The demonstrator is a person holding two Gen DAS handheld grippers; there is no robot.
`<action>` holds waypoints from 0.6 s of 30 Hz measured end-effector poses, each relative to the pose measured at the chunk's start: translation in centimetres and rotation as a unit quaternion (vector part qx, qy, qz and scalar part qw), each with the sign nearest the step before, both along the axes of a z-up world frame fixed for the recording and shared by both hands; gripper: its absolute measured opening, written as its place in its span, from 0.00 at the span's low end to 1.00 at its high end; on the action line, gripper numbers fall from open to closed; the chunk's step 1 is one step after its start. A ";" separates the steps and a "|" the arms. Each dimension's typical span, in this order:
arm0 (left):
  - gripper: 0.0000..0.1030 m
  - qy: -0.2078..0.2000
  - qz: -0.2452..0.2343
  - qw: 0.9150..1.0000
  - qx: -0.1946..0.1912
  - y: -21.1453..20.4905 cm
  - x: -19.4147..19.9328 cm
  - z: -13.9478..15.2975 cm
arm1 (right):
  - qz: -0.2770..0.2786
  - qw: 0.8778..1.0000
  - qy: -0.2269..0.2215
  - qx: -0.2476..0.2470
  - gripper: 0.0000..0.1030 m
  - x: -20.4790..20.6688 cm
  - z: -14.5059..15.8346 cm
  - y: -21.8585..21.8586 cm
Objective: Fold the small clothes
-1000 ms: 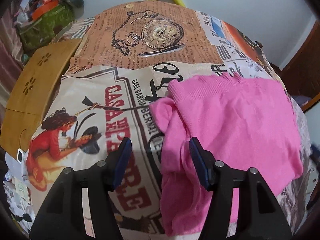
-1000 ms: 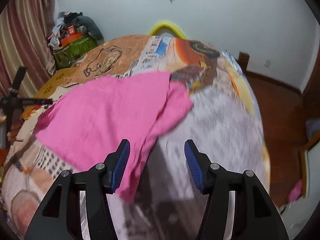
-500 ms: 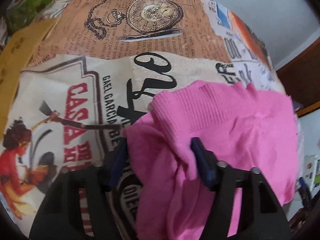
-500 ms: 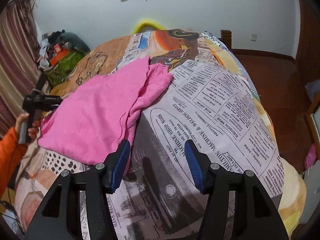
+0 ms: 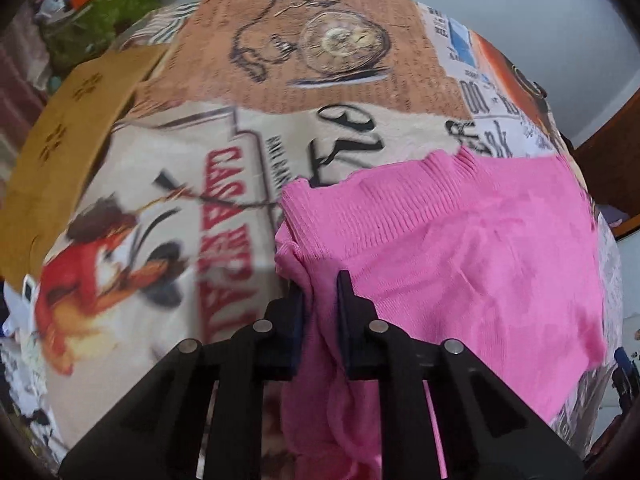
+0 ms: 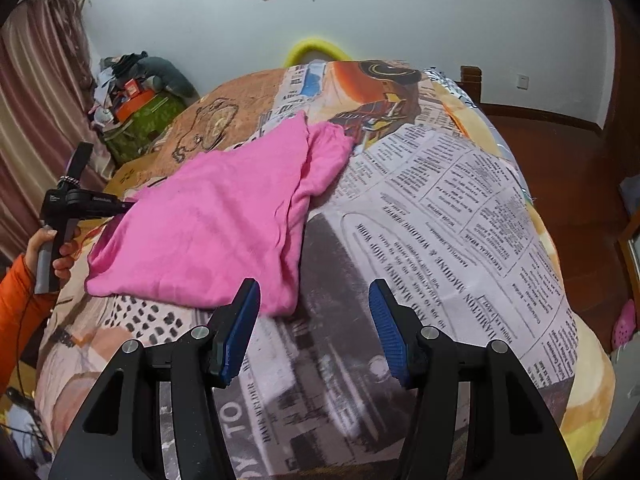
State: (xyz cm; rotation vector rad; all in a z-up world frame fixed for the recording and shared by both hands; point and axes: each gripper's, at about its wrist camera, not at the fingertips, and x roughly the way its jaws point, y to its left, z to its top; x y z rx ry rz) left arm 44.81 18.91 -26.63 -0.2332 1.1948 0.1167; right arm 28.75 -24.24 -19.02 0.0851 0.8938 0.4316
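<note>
We are working over a bed [image 6: 460,208] covered with a blanket printed like old newspapers and posters. Our pink sweater [image 6: 224,216] is lying spread on that blanket, toward the side of the bed nearest the curtain [image 6: 36,92], with one sleeve reaching up toward the far end of the bed.

Our left gripper [image 5: 320,312] is pinching a bunched fold of the sweater [image 5: 460,248] at its edge just below the ribbed band, its two fingers [image 5: 295,320] drawn close together with pink cloth squeezed between them and hanging down beneath. In the right wrist view we are seeing that same left gripper [image 6: 120,205] at the sweater's curtain-side edge, held by a hand [image 6: 52,248] in an orange sleeve.

Our right gripper [image 6: 314,328] is hovering with its blue-padded fingers [image 6: 240,332] spread wide and nothing between them, just beside the sweater's near corner, above the newsprint part of the blanket.
</note>
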 end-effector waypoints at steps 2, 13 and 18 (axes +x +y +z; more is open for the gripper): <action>0.14 0.009 -0.001 1.000 0.007 0.2 -1.5 0.0 | 0.006 1.000 0.001 -0.004 0.51 -0.3 0.0 0.4; 0.14 0.052 -0.030 0.998 -0.025 -0.8 -11.3 -0.1 | 0.040 0.999 0.008 -0.002 0.51 -2.3 0.6 2.7; 0.14 0.051 -0.051 0.996 -0.046 -3.2 -14.1 0.7 | 0.054 0.998 0.017 0.006 0.51 -3.0 0.5 3.5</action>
